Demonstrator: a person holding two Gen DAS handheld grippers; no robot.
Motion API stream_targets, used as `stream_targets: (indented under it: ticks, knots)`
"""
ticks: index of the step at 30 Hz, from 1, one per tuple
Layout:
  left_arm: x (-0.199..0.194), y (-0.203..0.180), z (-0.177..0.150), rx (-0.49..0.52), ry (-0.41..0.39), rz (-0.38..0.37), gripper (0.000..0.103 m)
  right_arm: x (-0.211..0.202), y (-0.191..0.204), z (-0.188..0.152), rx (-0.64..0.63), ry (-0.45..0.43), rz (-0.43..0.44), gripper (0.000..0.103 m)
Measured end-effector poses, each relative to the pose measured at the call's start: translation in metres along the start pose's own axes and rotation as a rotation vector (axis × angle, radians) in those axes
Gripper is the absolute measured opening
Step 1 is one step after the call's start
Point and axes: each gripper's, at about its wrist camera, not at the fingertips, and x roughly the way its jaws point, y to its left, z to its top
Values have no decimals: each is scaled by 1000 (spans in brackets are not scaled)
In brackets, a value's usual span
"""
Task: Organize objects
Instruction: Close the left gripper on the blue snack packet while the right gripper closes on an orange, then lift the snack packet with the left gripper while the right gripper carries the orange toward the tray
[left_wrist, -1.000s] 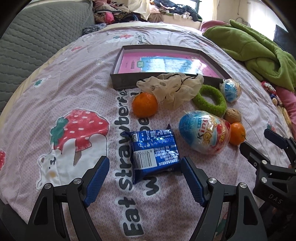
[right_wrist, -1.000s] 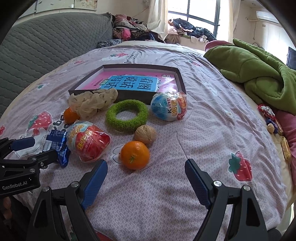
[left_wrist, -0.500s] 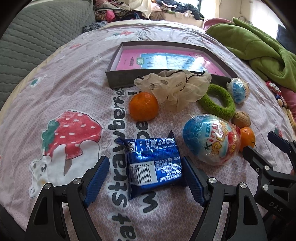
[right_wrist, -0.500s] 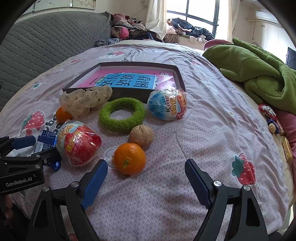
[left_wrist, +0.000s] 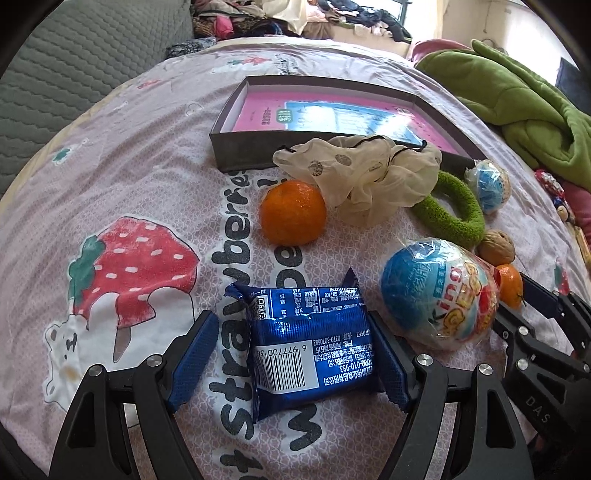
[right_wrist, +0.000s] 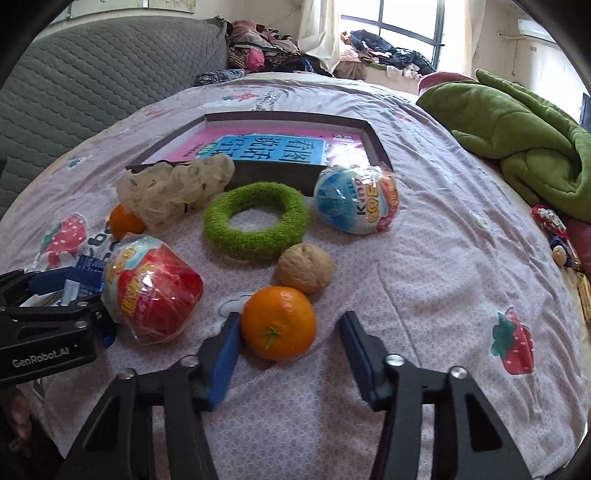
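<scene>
Two pairs of tongs were down on the bed (right_wrist: 424, 229) at once. The left tongs (left_wrist: 291, 354) stood spread around a blue snack packet (left_wrist: 310, 347): the right pad touched the packet's edge, the left pad stood off it with a gap, so nothing was clamped. The right tongs (right_wrist: 290, 354) were released too, straddling a small orange (right_wrist: 279, 323), its left pad just beside the fruit and the other well clear. Behind that orange lay a walnut (right_wrist: 304, 271), touching it or nearly so, then a green fuzzy ring (right_wrist: 256, 221) and a blue wrapped egg (right_wrist: 356, 205) against the front wall of a shallow dark box (right_wrist: 373, 140). A cream scrunchie (left_wrist: 362, 173) rested at the box's near wall, with a second orange (left_wrist: 293, 212) just beside it. A red-and-blue wrapped egg (left_wrist: 437, 293) sat between the two tongs
</scene>
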Motion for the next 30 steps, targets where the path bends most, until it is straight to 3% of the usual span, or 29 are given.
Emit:
stream_targets:
  ticks: [3, 6, 30]
  knots:
    - [-2, -1, -1, 12, -8, -12, 73, -2, 0, 0, 6, -4, 21, 40]
    - [-5, -1, -2, 21, -16, -36, 62, -3, -1, -1, 12, -8, 33, 40]
    - [-22, 8, -4, 43, -53, -127, 58, -16, -14, 1, 81, -47, 81, 40]
